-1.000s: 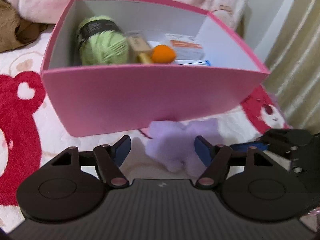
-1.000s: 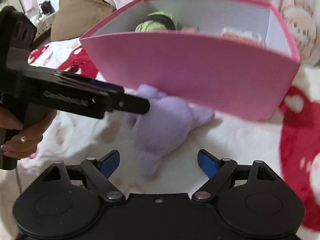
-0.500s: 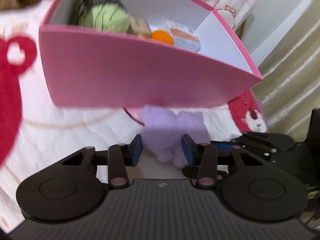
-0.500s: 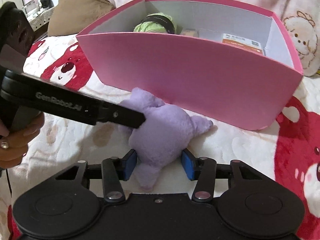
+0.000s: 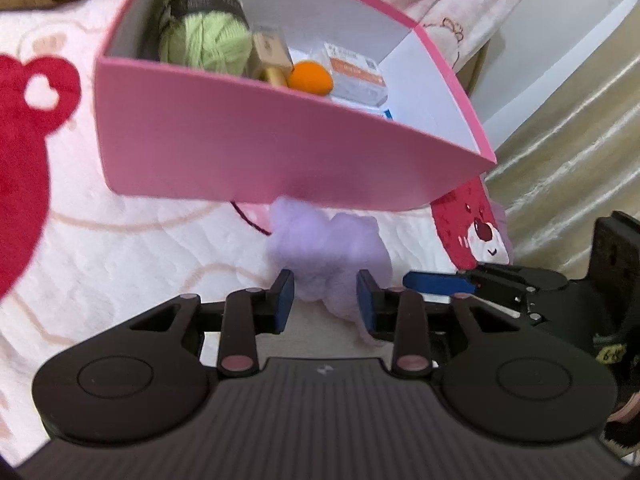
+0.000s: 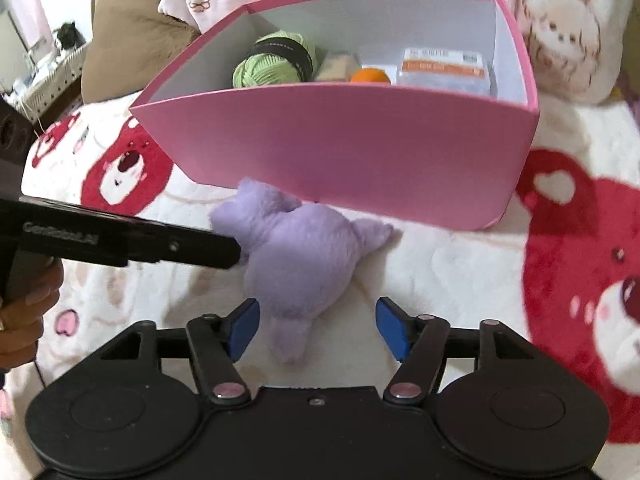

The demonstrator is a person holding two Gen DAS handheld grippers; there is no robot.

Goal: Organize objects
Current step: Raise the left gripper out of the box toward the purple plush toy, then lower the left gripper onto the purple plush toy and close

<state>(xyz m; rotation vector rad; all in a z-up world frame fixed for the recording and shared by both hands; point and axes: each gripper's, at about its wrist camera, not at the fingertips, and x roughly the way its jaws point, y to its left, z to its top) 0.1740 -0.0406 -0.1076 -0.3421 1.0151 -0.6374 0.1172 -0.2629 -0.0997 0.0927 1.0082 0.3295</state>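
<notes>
Nearest the cameras, the purple plush toy [image 6: 298, 248] is seen lying on the bear-printed bed cover [image 6: 460, 272], just outside the front wall of the pink box [image 6: 360, 148], so the last visible piece of the tidying is judged not yet done. The left gripper [image 5: 325, 298] is clenched on one end of the plush, its jaws drawn narrow and pressed into the fur. The right gripper [image 6: 316, 326] has just been opening; its jaws now stand released on either side of the plush's lower end, with neither blue pad seen pressing on it. Farther off, inside the box, a green yarn ball [image 5: 204, 36], a small wooden block [image 5: 272, 50], an orange ball [image 5: 310, 76] and a flat white packet [image 5: 356, 70] are already stowed. What is left appears to be lifting the plush over the wall.
</notes>
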